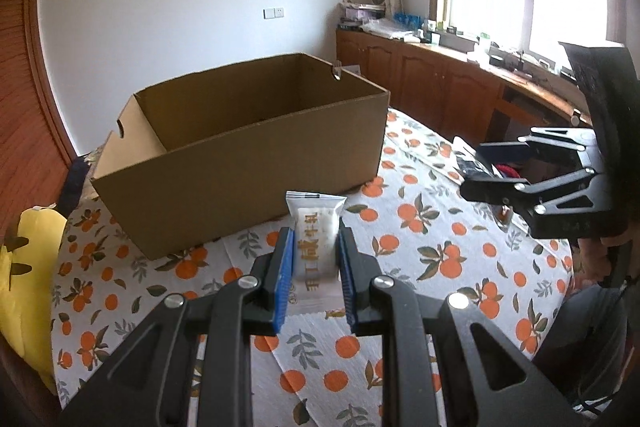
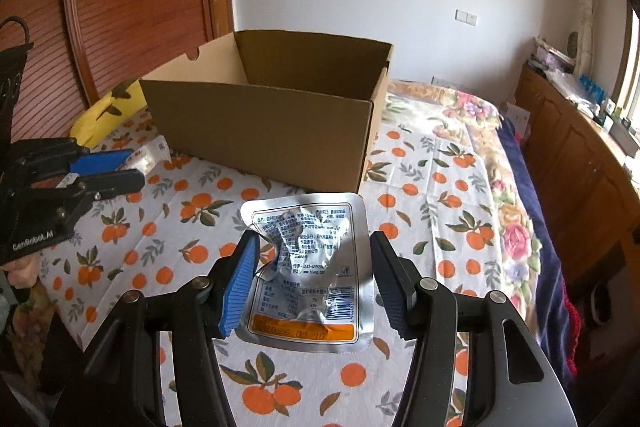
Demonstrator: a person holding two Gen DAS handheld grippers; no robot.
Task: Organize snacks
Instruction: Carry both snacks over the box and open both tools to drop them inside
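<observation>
An open brown cardboard box (image 1: 240,163) stands on the orange-print cloth; it also shows in the right wrist view (image 2: 264,131). My left gripper (image 1: 316,235) is shut on a small white snack packet (image 1: 316,231) with orange lettering, just in front of the box. My right gripper (image 2: 312,243) is open around a crumpled silver foil snack pouch (image 2: 308,267) that lies on the cloth between its fingers. The right gripper also shows at the right of the left wrist view (image 1: 492,167). The left gripper shows at the left of the right wrist view (image 2: 120,167).
A yellow plush (image 1: 28,267) lies at the bed's left edge. Wooden cabinets (image 1: 432,87) with clutter run under the window on the right. A wooden wardrobe (image 2: 120,7) stands behind the box. A floral blanket (image 2: 500,167) covers the bed's far right.
</observation>
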